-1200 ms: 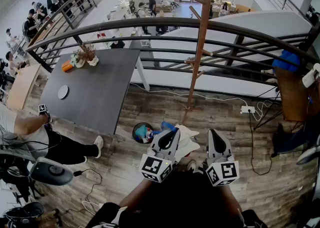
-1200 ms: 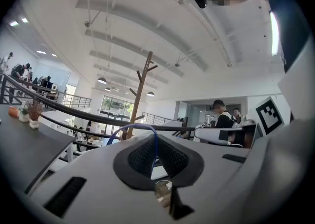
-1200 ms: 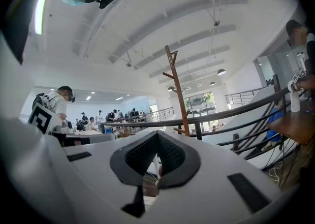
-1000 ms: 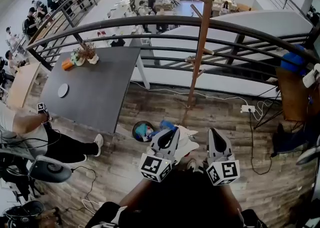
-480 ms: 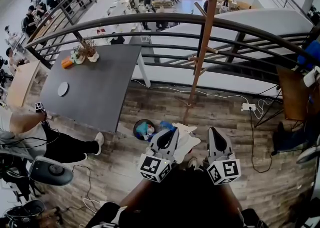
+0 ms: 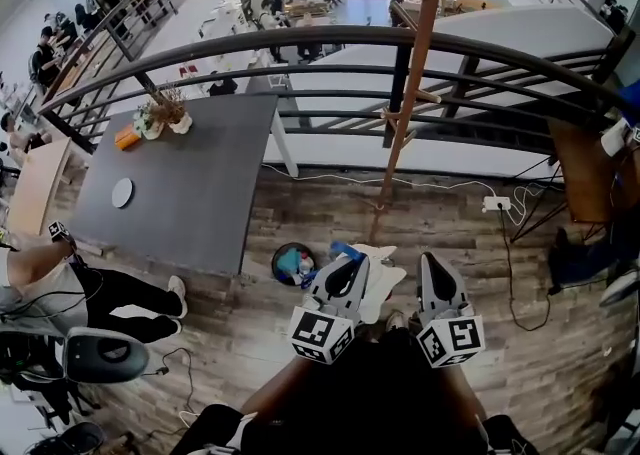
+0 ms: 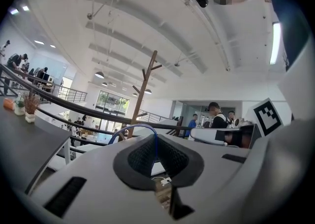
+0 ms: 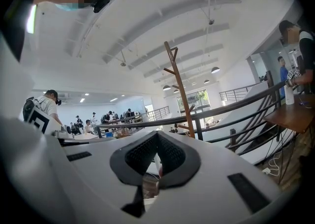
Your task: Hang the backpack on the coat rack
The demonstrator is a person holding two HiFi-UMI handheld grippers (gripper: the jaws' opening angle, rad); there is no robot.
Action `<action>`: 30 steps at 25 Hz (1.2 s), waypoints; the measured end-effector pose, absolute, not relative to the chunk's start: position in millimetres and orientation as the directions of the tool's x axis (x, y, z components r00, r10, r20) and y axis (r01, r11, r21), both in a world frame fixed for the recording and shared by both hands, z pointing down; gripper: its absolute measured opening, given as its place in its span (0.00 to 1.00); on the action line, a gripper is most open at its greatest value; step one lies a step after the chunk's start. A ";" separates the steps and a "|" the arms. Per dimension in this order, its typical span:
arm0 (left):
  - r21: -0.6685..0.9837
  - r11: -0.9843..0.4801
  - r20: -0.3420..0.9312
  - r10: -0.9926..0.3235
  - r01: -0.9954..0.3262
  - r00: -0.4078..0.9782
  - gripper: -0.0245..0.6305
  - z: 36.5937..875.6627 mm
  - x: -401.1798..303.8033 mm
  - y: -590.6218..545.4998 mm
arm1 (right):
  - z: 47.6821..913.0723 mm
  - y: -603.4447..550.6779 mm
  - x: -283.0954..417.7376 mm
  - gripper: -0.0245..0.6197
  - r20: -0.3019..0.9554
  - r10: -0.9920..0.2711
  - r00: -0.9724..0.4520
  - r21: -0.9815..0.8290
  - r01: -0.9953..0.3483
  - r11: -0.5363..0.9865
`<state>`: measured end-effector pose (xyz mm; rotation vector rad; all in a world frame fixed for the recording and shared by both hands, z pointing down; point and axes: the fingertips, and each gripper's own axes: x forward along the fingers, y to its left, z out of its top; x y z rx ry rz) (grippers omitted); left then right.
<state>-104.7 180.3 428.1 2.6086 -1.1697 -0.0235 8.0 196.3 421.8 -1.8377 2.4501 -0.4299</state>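
Left gripper (image 6: 349, 263) is clamped shut on the blue loop (image 7: 132, 129) of the backpack (image 6: 383, 283). Right gripper (image 6: 428, 265) has its jaws together; whether it holds anything is unclear. Coat rack (image 6: 408, 103) stands ahead.

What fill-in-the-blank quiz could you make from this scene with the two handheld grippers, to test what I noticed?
1. The tall brown wooden coat rack stands on the floor just in front of the curved dark metal ___.
2. Between the jaws of the left gripper runs a thin loop coloured ___.
3. A small round white disc lies on the dark grey ___.

Missing words: railing; blue; table.
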 end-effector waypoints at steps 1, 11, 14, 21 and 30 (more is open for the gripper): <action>0.261 -0.638 0.098 -0.729 -0.725 0.677 0.05 429.2 -107.1 179.5 | 423.4 195.8 5.1 0.06 0.126 -0.949 -0.290 -0.247 -0.936 0.253; 0.273 -0.646 0.120 -0.713 -0.713 0.691 0.05 438.3 -123.1 162.9 | 422.5 178.3 -9.7 0.06 0.137 -0.953 -0.269 -0.260 -0.938 0.227; 0.277 -0.634 0.127 -0.721 -0.722 0.681 0.05 442.3 -126.9 154.0 | 423.9 167.1 -9.7 0.06 0.134 -0.952 -0.276 -0.264 -0.936 0.234; 0.281 -0.600 0.121 -0.752 -0.749 0.648 0.05 447.8 -129.4 134.1 | 424.8 142.0 0.5 0.06 0.113 -0.950 -0.290 -0.254 -0.933 0.254; 0.294 -0.577 0.109 -0.772 -0.762 0.626 0.05 447.1 -108.7 100.3 | 423.1 108.4 22.5 0.06 0.110 -0.944 -0.312 -0.255 -0.926 0.277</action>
